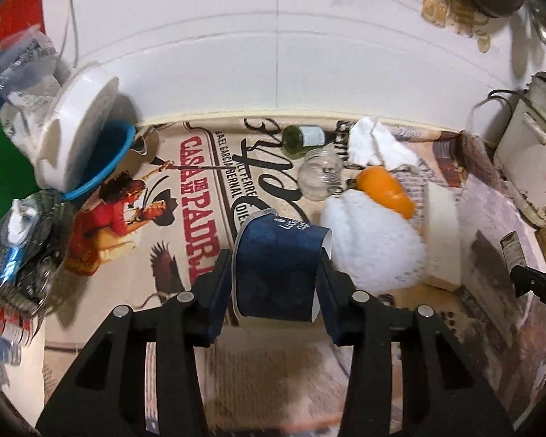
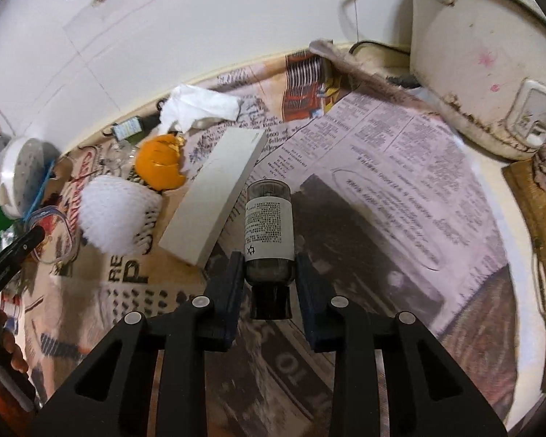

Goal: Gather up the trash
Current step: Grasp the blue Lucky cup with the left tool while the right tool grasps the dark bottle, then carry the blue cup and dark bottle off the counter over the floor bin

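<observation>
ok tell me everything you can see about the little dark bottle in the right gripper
The small dark bottle looks like brown glass or plastic with a black cap and a white label of fine print with a star mark. It is held between the right gripper's fingers, which clamp its lower body near the cap, cap end toward the camera and base pointing away. It hangs above the newspaper, just right of a flat white box. The left wrist view also shows it at the far right.

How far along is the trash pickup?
Nothing visibly binned yet. In hand: the left gripper clamps a blue cup; the right gripper clamps a small bottle. Left on the newspaper: orange peel, foam net, tissue, green bottle, jar.
</observation>
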Motion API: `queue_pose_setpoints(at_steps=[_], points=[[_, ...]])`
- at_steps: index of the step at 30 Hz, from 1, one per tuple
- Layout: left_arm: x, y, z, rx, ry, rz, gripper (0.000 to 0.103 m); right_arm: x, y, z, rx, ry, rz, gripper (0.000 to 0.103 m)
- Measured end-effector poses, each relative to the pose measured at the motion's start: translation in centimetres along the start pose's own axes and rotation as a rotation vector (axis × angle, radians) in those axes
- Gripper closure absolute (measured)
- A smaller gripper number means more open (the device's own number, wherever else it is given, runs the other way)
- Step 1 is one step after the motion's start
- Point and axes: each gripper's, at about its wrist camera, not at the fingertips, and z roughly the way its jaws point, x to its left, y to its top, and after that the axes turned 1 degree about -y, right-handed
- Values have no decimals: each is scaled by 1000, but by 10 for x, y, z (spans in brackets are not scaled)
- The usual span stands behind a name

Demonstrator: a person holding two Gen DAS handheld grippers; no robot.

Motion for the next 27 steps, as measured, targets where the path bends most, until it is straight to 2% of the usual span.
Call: queue_pose_setpoints(at_steps=[5,16,22,27], points=[[-25,-13,-46,-46,21,-27,60,-13,-7,-37,-45,39,-49,77],[-88,-77,-149,-116,60,-121,60,-33,-43,-115,-89,143,-196,77],[-110,-108,-194,-127,33,-132,60,-35,-72,-150,-105,193,-207,77],[-110,-137,-224,-129,-19,-128,60,-25,-102,-175,-132,202,-201,77]])
